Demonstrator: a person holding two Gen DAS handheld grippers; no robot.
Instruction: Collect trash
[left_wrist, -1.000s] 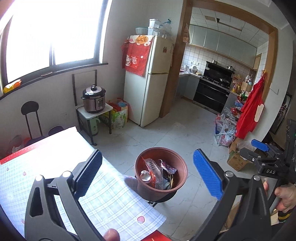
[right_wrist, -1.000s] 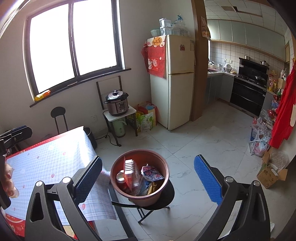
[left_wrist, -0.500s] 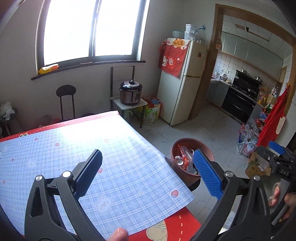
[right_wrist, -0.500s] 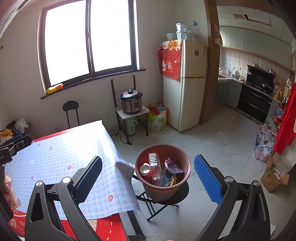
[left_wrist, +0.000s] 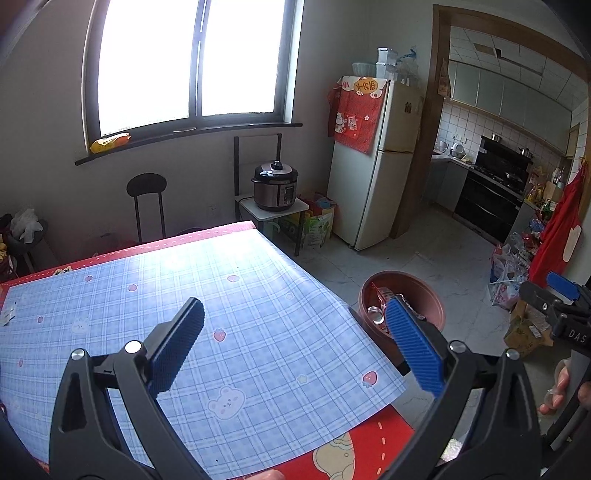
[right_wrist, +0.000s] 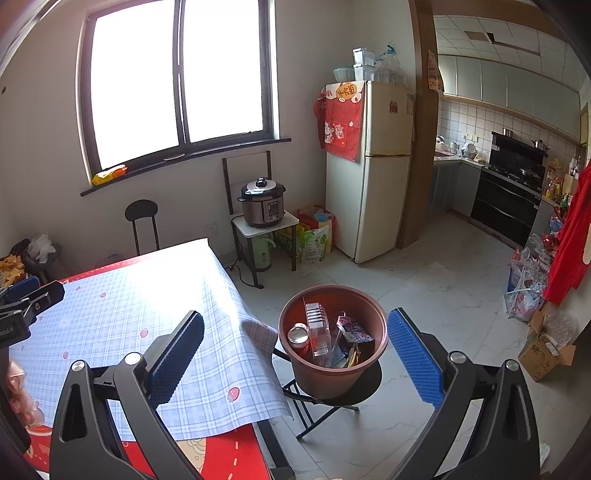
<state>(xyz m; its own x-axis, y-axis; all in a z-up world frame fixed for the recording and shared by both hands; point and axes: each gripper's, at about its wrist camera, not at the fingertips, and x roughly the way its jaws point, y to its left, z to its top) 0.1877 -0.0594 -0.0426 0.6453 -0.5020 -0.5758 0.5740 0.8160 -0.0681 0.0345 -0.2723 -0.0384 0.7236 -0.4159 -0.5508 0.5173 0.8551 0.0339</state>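
Trash fills one brown bucket on one stool; left claw and right claw gape empty.

A round, reddish-brown plastic pot serving as the trash bin stands upright on a small black folding stool on the pale tiled floor, at about 5 o'clock from the white refrigerator and just beside the table's corner at its 3 o'clock side. Inside it, a clear ridged plastic container stands on end near the middle, a silver-topped red drink can leans at its 9 o'clock side, and a pink-and-white printed wrapper sits at 3 o'clock. From the left wrist view, the same pot shows only its far rim and inner wall.
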